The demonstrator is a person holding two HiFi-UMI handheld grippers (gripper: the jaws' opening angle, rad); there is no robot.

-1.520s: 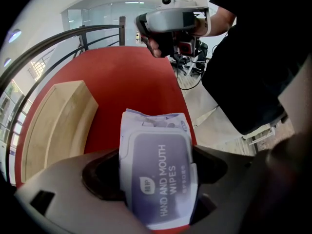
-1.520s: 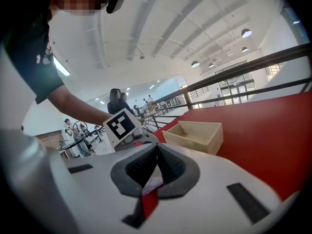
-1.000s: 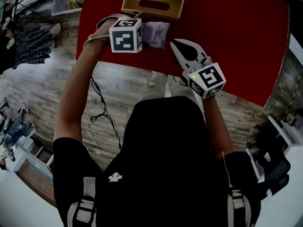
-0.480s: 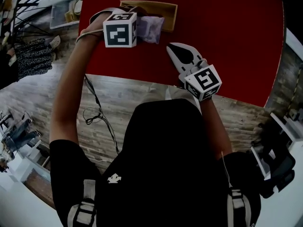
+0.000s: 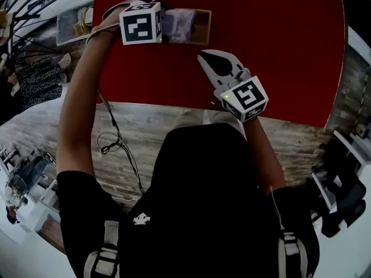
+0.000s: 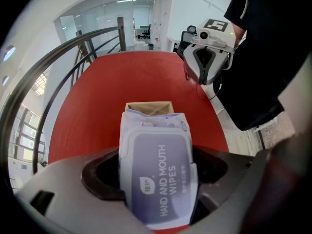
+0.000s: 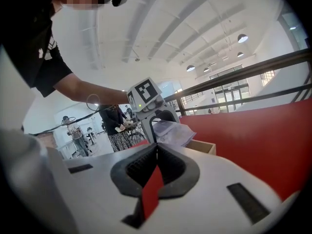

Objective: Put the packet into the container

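Note:
My left gripper [image 5: 165, 26] is shut on a lilac packet of hand and mouth wipes [image 6: 158, 172] and holds it just above the open wooden container [image 6: 149, 107]. In the head view the wipes packet [image 5: 178, 25] hangs over the container [image 5: 202, 26] at the far edge of the red table [image 5: 278, 45]. The right gripper [image 5: 210, 61] hovers over the table nearer me, its jaws closed together with nothing between them. From the right gripper view the left gripper [image 7: 163, 118], the wipes packet [image 7: 174, 132] and the container [image 7: 202, 146] show ahead.
The red table's near edge [image 5: 174, 104] runs under my arms, with wooden floor and loose cables [image 5: 113, 146] below. A metal railing [image 6: 73, 52] lies beyond the table's far side. People stand in the background of the right gripper view [image 7: 114, 123].
The left gripper has carried the packet forward from in front of the container to over its opening. The right gripper stayed roughly in place, still shut.

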